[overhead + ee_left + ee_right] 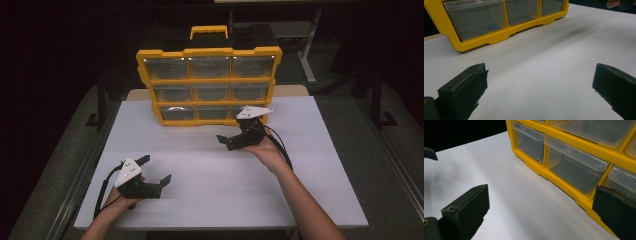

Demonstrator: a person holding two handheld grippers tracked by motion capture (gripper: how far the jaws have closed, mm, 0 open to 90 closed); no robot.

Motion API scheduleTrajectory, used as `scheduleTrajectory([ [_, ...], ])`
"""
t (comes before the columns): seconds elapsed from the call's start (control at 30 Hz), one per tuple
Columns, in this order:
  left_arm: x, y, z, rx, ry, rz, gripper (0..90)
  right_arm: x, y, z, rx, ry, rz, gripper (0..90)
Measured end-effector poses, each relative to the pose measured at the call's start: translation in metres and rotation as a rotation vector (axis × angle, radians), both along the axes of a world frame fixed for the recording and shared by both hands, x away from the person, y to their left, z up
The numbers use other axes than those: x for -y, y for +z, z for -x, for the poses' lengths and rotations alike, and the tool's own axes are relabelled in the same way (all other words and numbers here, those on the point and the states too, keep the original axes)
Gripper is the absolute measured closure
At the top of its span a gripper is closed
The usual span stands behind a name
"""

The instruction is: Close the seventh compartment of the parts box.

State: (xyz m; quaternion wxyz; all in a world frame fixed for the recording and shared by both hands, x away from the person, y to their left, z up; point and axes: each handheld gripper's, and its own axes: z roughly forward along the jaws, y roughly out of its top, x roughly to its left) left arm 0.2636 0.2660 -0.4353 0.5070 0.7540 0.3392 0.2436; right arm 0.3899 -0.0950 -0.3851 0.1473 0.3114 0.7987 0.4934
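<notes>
A yellow organizer cabinet [209, 85] with several clear drawers stands upright at the far middle of the white table [215, 195]. My left gripper [158, 167] rests low at the near left, its jaws wide apart with nothing between them. In the left gripper view the left gripper [540, 68] faces the cabinet's bottom row [499, 35] from a distance; one drawer holds a small blue item [490, 25]. My right gripper [232, 131] hovers just in front of the cabinet's lower right corner. The right gripper [541, 189] is open and empty, close to the bottom drawers [574, 170].
The cabinet has a yellow carry handle [209, 31] on top. The table's edges drop off left, right and near. Dark stands and table legs [307, 55] sit behind. One jaw of the left gripper [429, 153] shows far off in the right gripper view.
</notes>
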Motion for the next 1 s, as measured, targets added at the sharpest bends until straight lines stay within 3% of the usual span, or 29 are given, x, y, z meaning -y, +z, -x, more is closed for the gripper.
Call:
scheduleTrajectory([
  [0.3, 0.001, 0.0, 0.0, 0.008, -0.005, -0.007, 0.0, 0.018, -0.006, 0.019, 0.007, -0.012, -0.013, 0.4],
  [0.57, 0.001, 0.0, 0.0, 0.0, 0.008, 0.019, 0.0, 0.03, -0.008, 0.034, 0.004, -0.022, -0.012, 0.4],
  [0.67, 0.001, 0.0, 0.001, 0.002, 0.008, 0.018, 0.0, 0.039, -0.009, 0.043, 0.018, -0.037, -0.033, 0.4],
  [0.7, -0.001, 0.001, 0.0, 0.008, 0.0, -0.005, 0.0, 0.041, -0.009, 0.046, 0.021, -0.039, -0.034, 0.4],
  [1.0, 0.0, 0.001, 0.0, 0.006, -0.004, -0.009, 0.0, 0.063, -0.013, 0.066, 0.029, -0.059, -0.051, 0.4],
])
